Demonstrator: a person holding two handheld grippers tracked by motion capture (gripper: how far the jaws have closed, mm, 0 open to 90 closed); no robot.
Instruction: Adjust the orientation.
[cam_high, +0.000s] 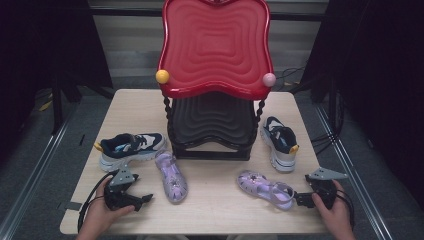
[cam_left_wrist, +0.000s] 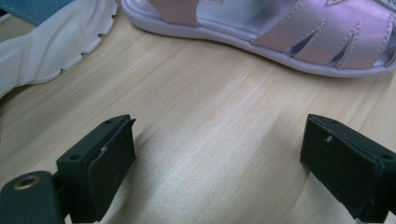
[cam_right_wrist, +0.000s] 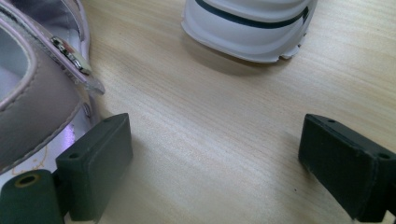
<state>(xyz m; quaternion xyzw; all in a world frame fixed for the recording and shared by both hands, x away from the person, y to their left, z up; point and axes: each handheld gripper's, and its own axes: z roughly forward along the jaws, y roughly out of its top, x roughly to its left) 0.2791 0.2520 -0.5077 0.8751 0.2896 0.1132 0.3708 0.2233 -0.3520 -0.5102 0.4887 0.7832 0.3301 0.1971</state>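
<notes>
Wooden table (cam_high: 210, 210) under your hands, your left claw (cam_high: 142, 199) spread wide, empty, purple sandal (cam_high: 171, 176) at its two o'clock, your right claw (cam_high: 299, 198) spread, second sandal (cam_high: 265, 188) touching at nine o'clock.

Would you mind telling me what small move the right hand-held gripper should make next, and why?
Probably slide the right hand-held gripper sideways so its jaws straddle the purple sandal's heel. The jaws stand open over bare table, and the heel lies just beside one jaw, outside the gap, so closing now would likely grip nothing.
</notes>
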